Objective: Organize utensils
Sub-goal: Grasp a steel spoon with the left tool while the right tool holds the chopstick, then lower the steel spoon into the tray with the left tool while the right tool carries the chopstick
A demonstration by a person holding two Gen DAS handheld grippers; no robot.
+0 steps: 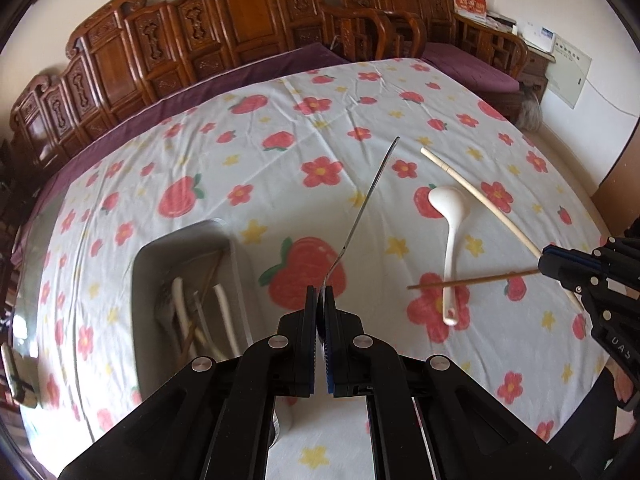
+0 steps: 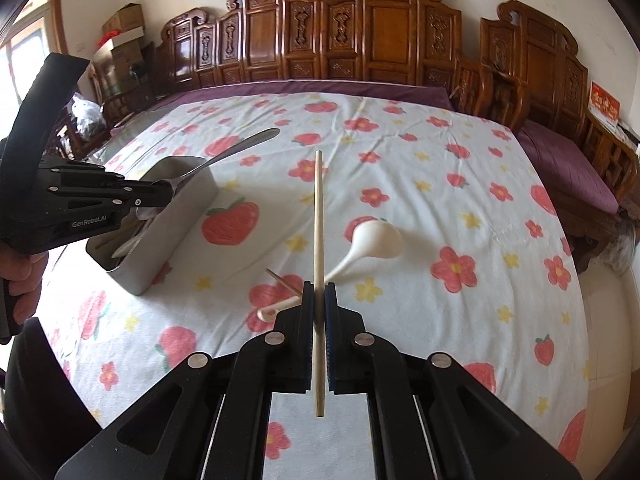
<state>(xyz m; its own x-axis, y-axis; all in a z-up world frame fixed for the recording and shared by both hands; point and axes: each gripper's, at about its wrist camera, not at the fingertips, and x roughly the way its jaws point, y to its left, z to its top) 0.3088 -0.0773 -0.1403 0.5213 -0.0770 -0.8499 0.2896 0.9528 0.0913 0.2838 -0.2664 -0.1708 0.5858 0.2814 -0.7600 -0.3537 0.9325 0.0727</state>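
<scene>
My left gripper (image 1: pixel 320 292) is shut on the bowl end of a metal spoon (image 1: pixel 370 196), whose handle points up and away; it also shows in the right wrist view (image 2: pixel 228 154), above the metal utensil box (image 2: pixel 176 224). The box (image 1: pixel 236 256) lies below left of my left gripper and holds several utensils. My right gripper (image 2: pixel 319 288) is shut on a cream chopstick (image 2: pixel 319 216), held above the table; it also shows in the left wrist view (image 1: pixel 480 196). A white ladle (image 1: pixel 450 240) and a brown chopstick (image 1: pixel 472 280) lie on the flowered cloth.
The table carries a white cloth with strawberries and flowers (image 1: pixel 304 168). Carved wooden chairs (image 2: pixel 360 32) line the far side with a purple cushion (image 2: pixel 568 160). Cardboard boxes (image 2: pixel 124 28) stand far left.
</scene>
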